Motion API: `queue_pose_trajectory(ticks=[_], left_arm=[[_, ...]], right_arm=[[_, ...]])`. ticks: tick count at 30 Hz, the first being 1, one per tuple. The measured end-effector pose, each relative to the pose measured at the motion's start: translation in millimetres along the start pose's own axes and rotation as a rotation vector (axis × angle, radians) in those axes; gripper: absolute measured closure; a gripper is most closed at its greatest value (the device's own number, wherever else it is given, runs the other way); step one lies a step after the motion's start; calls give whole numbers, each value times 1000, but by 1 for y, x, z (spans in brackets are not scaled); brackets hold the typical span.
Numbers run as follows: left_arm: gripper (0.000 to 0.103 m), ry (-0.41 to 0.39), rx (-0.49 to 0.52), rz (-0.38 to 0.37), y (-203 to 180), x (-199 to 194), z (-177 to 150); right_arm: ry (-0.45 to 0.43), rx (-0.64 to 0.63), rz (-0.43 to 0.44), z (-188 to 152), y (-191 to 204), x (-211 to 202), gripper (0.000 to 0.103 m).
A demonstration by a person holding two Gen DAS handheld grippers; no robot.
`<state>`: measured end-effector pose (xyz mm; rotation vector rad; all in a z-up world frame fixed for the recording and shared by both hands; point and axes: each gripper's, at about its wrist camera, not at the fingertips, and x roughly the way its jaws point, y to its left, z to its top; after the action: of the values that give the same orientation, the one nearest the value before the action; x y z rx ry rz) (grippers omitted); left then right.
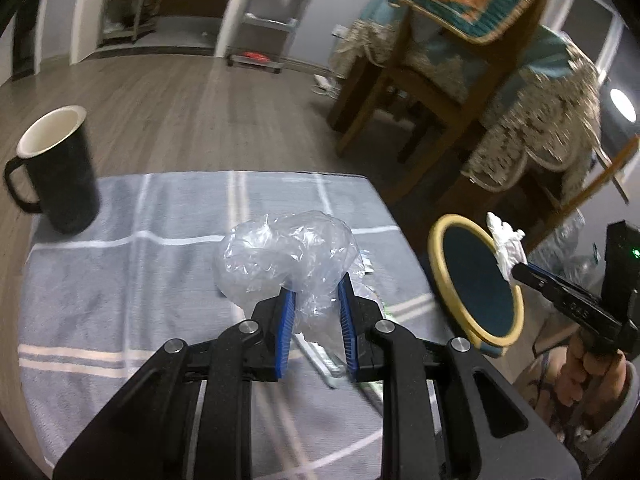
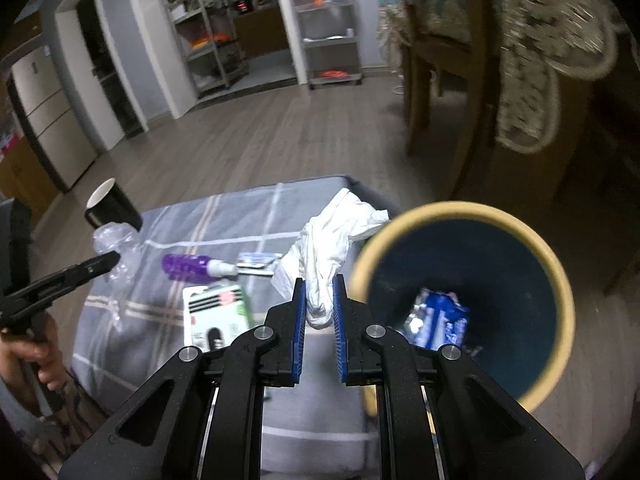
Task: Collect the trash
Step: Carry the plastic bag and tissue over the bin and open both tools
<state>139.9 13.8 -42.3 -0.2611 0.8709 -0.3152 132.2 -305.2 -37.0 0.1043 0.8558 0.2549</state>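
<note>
My left gripper (image 1: 317, 292) is shut on a crumpled clear plastic bag (image 1: 280, 256) and holds it above the grey plaid cloth (image 1: 120, 280); the bag also shows in the right wrist view (image 2: 116, 244). My right gripper (image 2: 319, 288) is shut on a crumpled white tissue (image 2: 336, 236), held just left of the dark blue bin with a yellow rim (image 2: 464, 304). The bin holds a blue wrapper (image 2: 438, 320). In the left wrist view the bin (image 1: 476, 280) is at the right, with the tissue (image 1: 506, 242) at its rim.
A black mug (image 1: 56, 168) stands at the cloth's far left corner. A purple bottle (image 2: 192, 266), a small packet (image 2: 258, 260) and a green-and-white package (image 2: 218, 312) lie on the cloth. Wooden chairs with lace covers (image 1: 460, 80) stand to the right.
</note>
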Motion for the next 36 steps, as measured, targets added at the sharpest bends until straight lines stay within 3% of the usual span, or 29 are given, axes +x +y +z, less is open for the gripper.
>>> queue_pose_trajectory(ticks=[14,23,31,33,36], left_arm=[[82,93,184,-88,-123,67,5],[82,154,322,-152,-209,119,-3],[80,233,319,-170,-225,157,-7],[75,250,312,-169,-225,163,-8],[60,256,298,-173,-221,164,-10]], right_arm=[[-46,271,-11,-20,-84,-9,89],[-53,332,-50,-30,-106,-12,88],[-18,373,-91,-36,-118,-6,87],[-3,371,-100,-37,-117,-2,84],[16,371,-108,-36,-117,2,75]])
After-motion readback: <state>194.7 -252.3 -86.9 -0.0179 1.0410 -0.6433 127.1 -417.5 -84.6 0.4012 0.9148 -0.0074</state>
